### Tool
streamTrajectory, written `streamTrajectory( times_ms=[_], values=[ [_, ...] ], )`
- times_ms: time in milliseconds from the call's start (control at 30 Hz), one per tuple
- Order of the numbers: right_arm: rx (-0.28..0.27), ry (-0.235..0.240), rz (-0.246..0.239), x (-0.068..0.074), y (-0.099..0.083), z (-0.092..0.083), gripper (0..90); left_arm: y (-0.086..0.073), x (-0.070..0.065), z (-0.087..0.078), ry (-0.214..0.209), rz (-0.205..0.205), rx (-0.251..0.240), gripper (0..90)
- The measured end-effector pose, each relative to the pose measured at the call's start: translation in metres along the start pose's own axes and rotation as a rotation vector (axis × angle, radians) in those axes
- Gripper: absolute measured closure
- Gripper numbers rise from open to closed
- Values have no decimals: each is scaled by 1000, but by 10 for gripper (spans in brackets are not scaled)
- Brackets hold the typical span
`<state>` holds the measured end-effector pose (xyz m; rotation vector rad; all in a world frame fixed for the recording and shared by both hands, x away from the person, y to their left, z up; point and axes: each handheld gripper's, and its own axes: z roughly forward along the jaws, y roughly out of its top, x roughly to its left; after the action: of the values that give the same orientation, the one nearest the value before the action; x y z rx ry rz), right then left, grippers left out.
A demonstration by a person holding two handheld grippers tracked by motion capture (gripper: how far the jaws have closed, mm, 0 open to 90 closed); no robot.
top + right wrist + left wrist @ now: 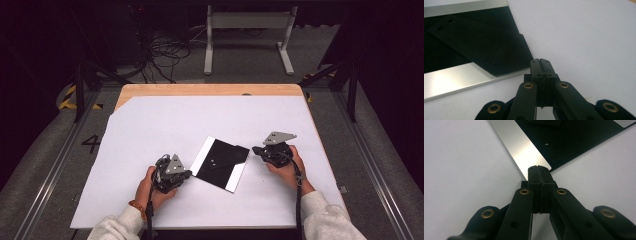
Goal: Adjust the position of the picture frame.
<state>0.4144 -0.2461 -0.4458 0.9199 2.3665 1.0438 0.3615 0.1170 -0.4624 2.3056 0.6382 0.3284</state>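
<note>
- My left gripper (184, 174) has its two black jaws pressed flat together with nothing between them. Its tip sits right at the shiny corner of the flat black plate with two silver edge strips (220, 163).
- My right gripper (258, 149) is squeezed tight too, and empty. It sits at about 2 o'clock from the plate, near a thin black sheet with two small holes (486, 47) lying on top.
- If I push with closed tips, the plate could slide across the big white board (150, 125).
- The loose sheet could slip off.
- With my jaws pressed together like this, I can't pick anything up.
</note>
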Motion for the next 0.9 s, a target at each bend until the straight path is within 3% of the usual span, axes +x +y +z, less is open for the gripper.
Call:
streamTrajectory(
  times_ms=[300, 533, 900],
  values=[
    [24, -32, 1, -1, 1, 8, 900, 6, 12, 6, -3, -6, -3, 898],
    [26, -26, 26, -7, -3, 11, 900, 9, 17, 9, -13, -9, 0, 898],
    [19, -7, 49, -10, -4, 13, 900, 11, 22, 12, 5, -6, -2, 898]
  ],
)
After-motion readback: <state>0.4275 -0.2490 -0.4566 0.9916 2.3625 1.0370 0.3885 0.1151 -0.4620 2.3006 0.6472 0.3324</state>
